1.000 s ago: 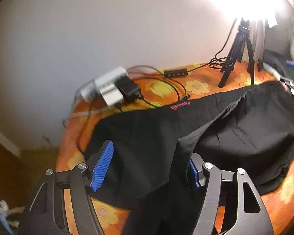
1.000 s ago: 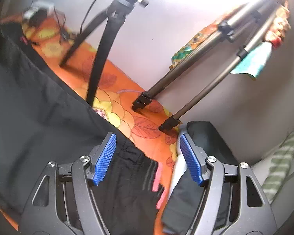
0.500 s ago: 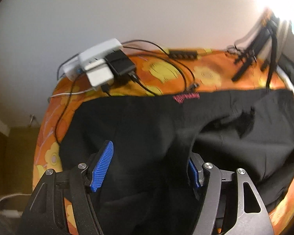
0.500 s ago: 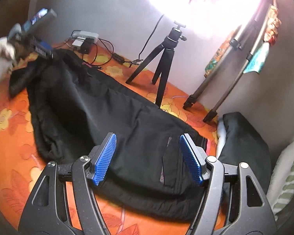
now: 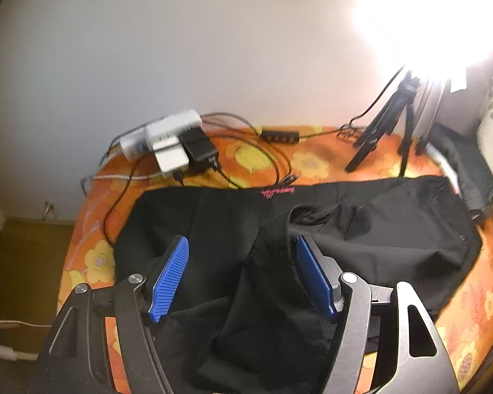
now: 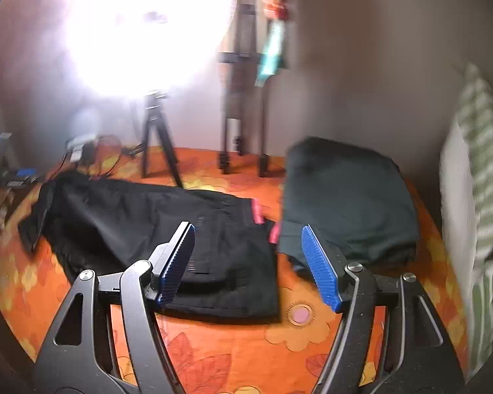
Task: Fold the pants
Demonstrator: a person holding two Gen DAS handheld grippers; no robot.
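Note:
Black pants (image 5: pixel 378 229) lie spread lengthwise on an orange flowered bed cover (image 5: pixel 92 256), pink lettering (image 5: pixel 277 192) at their far edge. My left gripper (image 5: pixel 241 275) hovers over the leg end, open. A raised fold of the black cloth (image 5: pixel 272 239) runs up between the pads and leans against the right pad; the left pad (image 5: pixel 169 279) is bare. In the right wrist view the pants (image 6: pixel 131 216) stretch away to the left, pink tags (image 6: pixel 258 215) at the waist. My right gripper (image 6: pixel 248 262) stands open above the waist end, holding nothing.
A white power strip with chargers (image 5: pixel 167 138) and loose cables (image 5: pixel 266 161) sit by the wall. A small tripod (image 6: pixel 157 141) and taller stand legs (image 6: pixel 243 151) rise behind the pants under a glaring lamp. A folded dark cloth (image 6: pixel 345 203) and a striped pillow (image 6: pixel 476 180) lie right.
My right gripper has drawn back and up from the waist and rolled level, so the whole pants now show. The left gripper dipped closer to the cloth, then rose again.

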